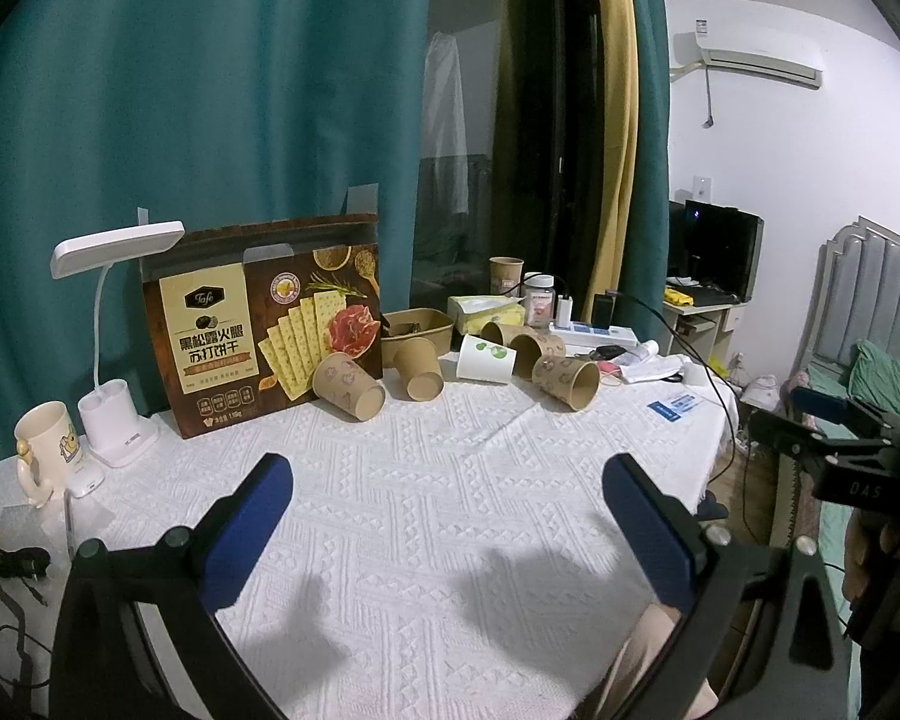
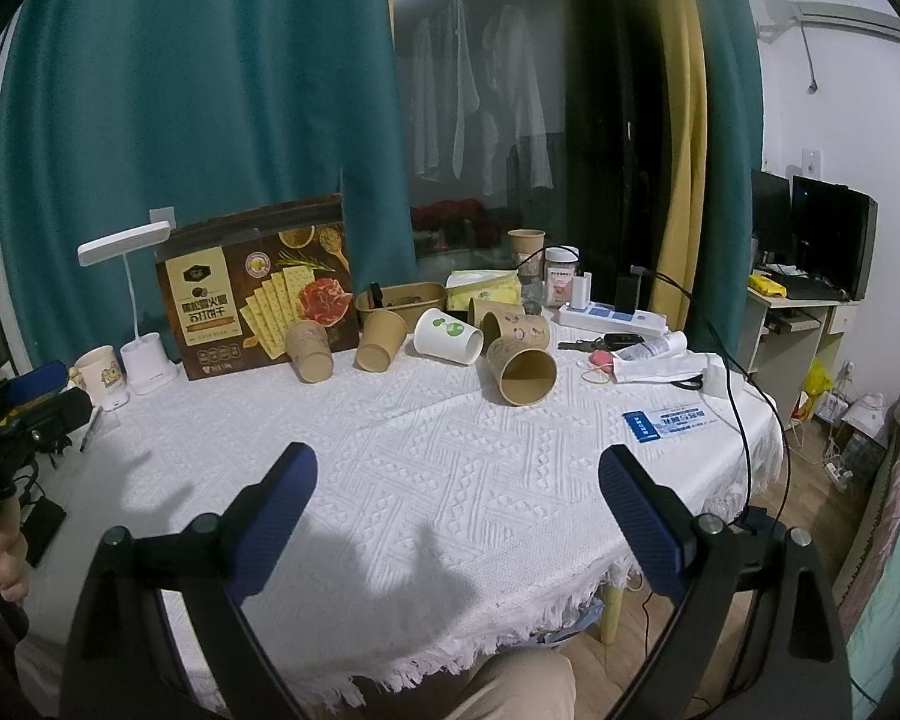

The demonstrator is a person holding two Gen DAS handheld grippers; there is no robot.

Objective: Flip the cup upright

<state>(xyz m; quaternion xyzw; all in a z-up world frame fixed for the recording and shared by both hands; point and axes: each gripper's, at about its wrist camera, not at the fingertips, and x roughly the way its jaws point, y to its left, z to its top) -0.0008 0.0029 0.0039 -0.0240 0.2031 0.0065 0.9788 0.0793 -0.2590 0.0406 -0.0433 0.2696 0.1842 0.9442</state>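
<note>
Currently, both tools are released and empty. The left gripper hangs above the near part of the table with its blue pads spread wide; the right gripper is in the same condition, jaws apart, nothing between them. Neither touches a cup.

The task's things lie in a loose row along the far side of the white textured cloth. Working from the left: a printed brown cup on its side, just in front of the cracker box, mouth toward the cameras; a plain brown cup tipped over beside it; a white cup with green print on its side; and a cluster of brown cups behind and to the right of it, of which the nearest printed cup lies with its open mouth facing the right gripper. One further brown cup stands upright at the back, near a tissue pack and a jar (it needs no action).

The wide jaw setting is probably deliberate: a paper cup on its side presents its full diameter, and the pads must pass around the wall before closing. The high, withdrawn pose keeps every candidate in view while one is chosen.

No cup in the row has yet been set upright. The nearest printed cup looks the likeliest target for the right gripper, being clear of its neighbours on the near side. Paper walls deform readily, so a light closing force is advised.
</note>
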